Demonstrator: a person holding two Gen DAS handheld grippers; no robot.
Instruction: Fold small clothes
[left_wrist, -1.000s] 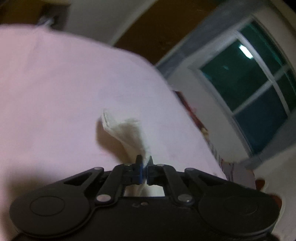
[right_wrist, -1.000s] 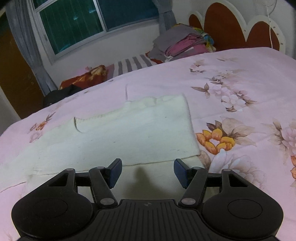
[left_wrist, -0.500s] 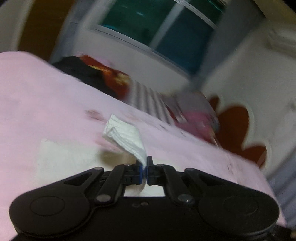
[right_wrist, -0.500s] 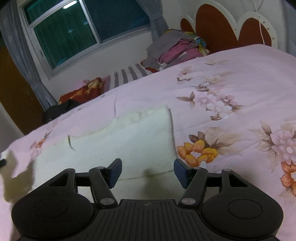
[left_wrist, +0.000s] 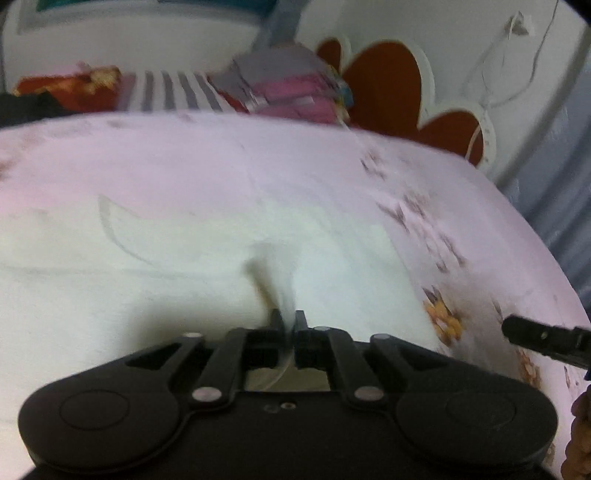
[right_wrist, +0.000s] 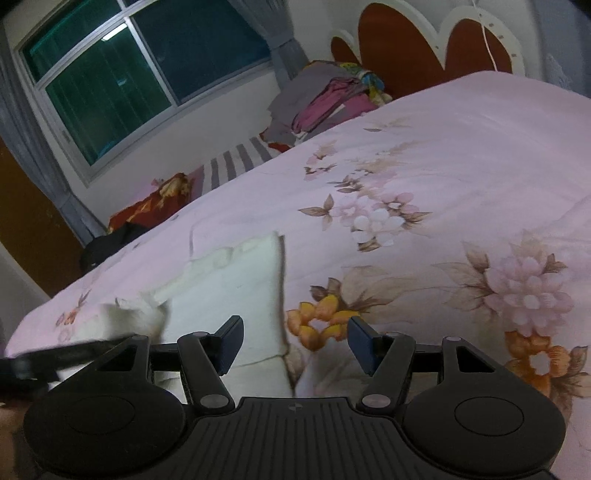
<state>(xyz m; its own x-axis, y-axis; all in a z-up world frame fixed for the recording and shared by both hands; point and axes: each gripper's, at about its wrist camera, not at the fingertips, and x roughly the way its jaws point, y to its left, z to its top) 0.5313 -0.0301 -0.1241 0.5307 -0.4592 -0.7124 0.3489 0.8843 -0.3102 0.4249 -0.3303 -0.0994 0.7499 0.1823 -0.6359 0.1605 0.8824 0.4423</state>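
Left gripper (left_wrist: 289, 320) — your jaws are opening, a narrow gap between them, and a pinch of cream cloth still runs up from that gap; whether the pads still press it, the blur does not let you tell.
Right gripper (right_wrist: 295, 341) — jaws well apart, nothing between them, hovering over the right edge of the garment.
Garment (right_wrist: 236, 295) — a small cream knit piece, lying mostly flat on the pink floral bedspread (right_wrist: 461, 166), one part folded over onto the body at the left.

Handling, as a judgement: light, soft, limp and thin; it will sag from any single pinch and drag rather than slide stiffly. The knit may stretch if you pull hard. Not fragile, not slippery.

Where to take hold: pinch at a hem or corner — the straight right edge (right_wrist: 282, 280) beside your open jaws looks the best purchase.

Background: pile of clothes (right_wrist: 328, 99) by the headboard, well apart.
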